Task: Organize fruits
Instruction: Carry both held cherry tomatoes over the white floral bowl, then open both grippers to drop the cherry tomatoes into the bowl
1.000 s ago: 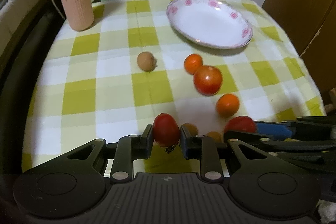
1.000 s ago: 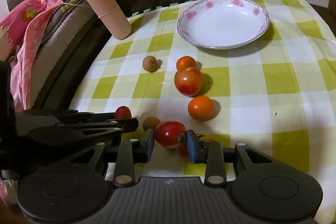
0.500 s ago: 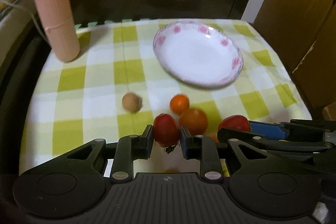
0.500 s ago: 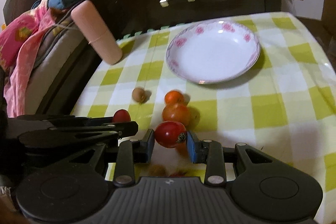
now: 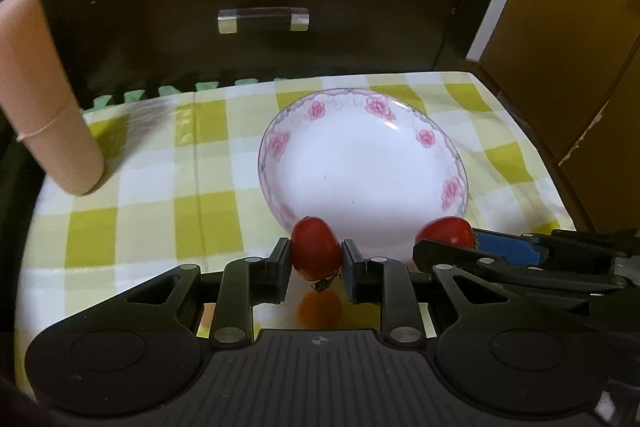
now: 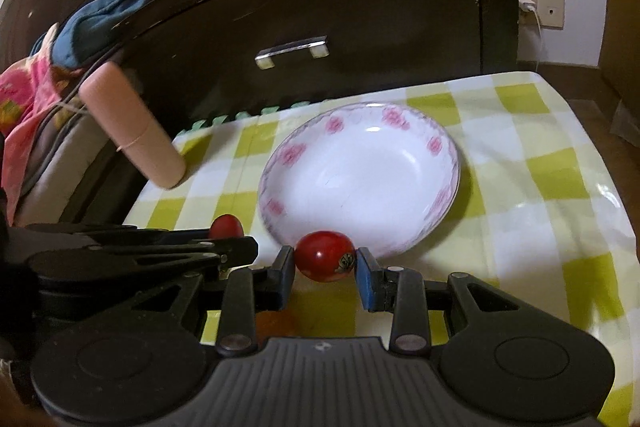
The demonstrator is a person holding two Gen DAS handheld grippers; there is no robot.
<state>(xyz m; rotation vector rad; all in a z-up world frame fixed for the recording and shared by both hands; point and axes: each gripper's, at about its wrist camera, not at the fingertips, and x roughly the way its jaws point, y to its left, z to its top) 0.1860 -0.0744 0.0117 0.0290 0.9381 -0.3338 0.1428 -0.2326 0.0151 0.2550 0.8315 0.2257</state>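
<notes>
- Tomatoes are the fruits in hand: the left gripper (image 5: 315,261) is clamped on an elongated red tomato (image 5: 315,247), and the right gripper (image 6: 325,269) is clamped on a rounder red tomato (image 6: 325,255) whose dried stem end faces the camera.
- Both fruits hang in the air at the near rim of the white floral plate (image 5: 280,163), side by side; in the left wrist view the right gripper's tomato shows just to the right of the left one, also at the plate's edge.
- That plate sits on the yellow-and-white checked cloth (image 5: 168,195), and its basin holds no fruit.
- A pink cylinder (image 5: 44,95) stands at the cloth's far left corner, well apart from the plate, and a dark cabinet (image 6: 360,11) rises behind the table.
- An orange fruit (image 5: 319,309) shows blurred beneath the left gripper, so some fruit is not yet gathered; how much more lies below the grippers is hidden.
- Judged from this, the step is the carry to the plate, near its end, with the placing not yet done.
- The next move calls for bringing each tomato forward over the basin, lowering it close to the white surface, then parting the fingers gently.
- Round fruit on a smooth, sloped dish is likely to roll, so a low release toward the middle seems wise, and the two grippers need room so they do not knock each other.
</notes>
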